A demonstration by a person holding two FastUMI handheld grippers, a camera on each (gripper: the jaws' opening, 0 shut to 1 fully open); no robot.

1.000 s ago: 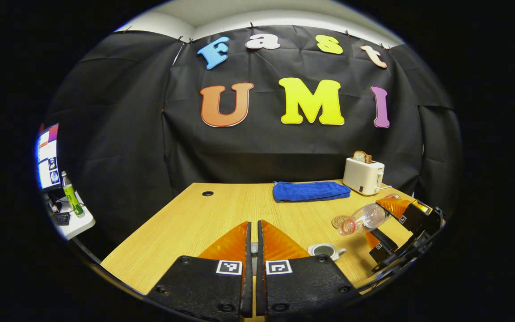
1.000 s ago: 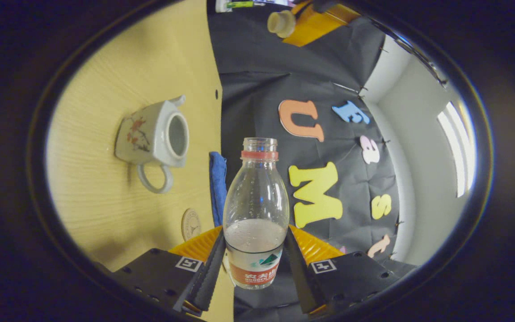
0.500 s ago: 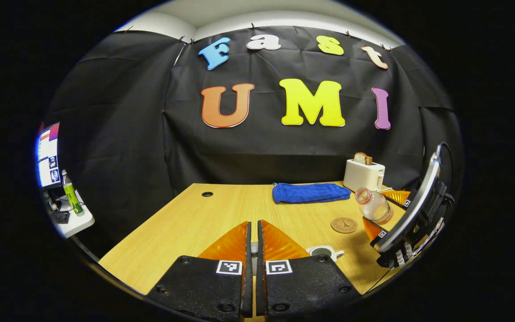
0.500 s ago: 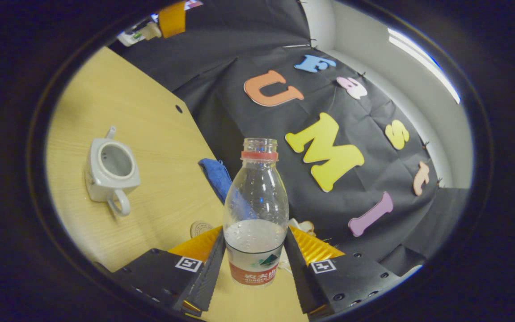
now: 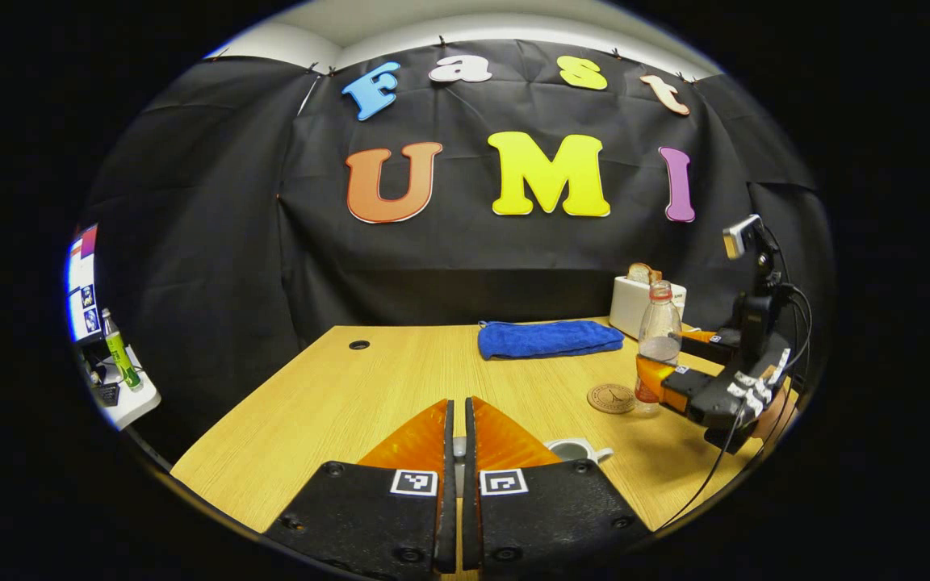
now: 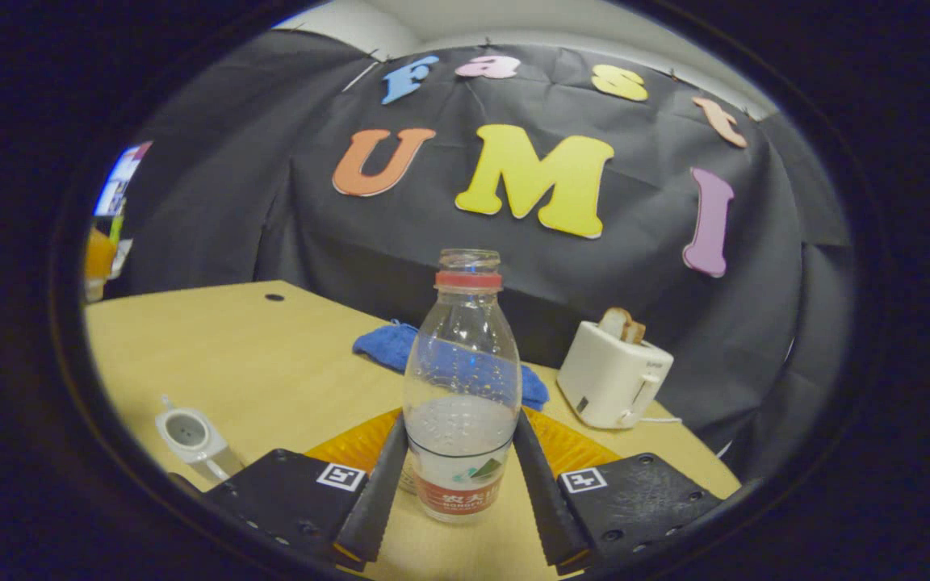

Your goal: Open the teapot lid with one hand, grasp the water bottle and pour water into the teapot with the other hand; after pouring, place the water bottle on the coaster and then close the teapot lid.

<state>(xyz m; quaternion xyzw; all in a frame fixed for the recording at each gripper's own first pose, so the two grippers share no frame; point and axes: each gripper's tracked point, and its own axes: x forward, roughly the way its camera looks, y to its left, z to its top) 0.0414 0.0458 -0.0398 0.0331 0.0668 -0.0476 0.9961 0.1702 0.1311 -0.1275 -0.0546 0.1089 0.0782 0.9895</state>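
Water bottle (image 6: 462, 379) upright, uncapped, clamped between both fingers of right tongs (image 6: 460, 484), just beside coaster (image 5: 611, 398) on tabletop (image 5: 336, 403). Teapot (image 6: 190, 436) lidless, near. Left tongs (image 5: 455, 436) closed; grip contents not discernible.

Left gripper view: level, above the table's (image 5: 336, 387) near edge, facing the far wall. Right gripper view: lower, from the right side, close behind the water bottle (image 6: 462, 379). Both share the blue towel (image 5: 550, 339), toaster (image 6: 612, 373) and teapot (image 6: 189, 434).
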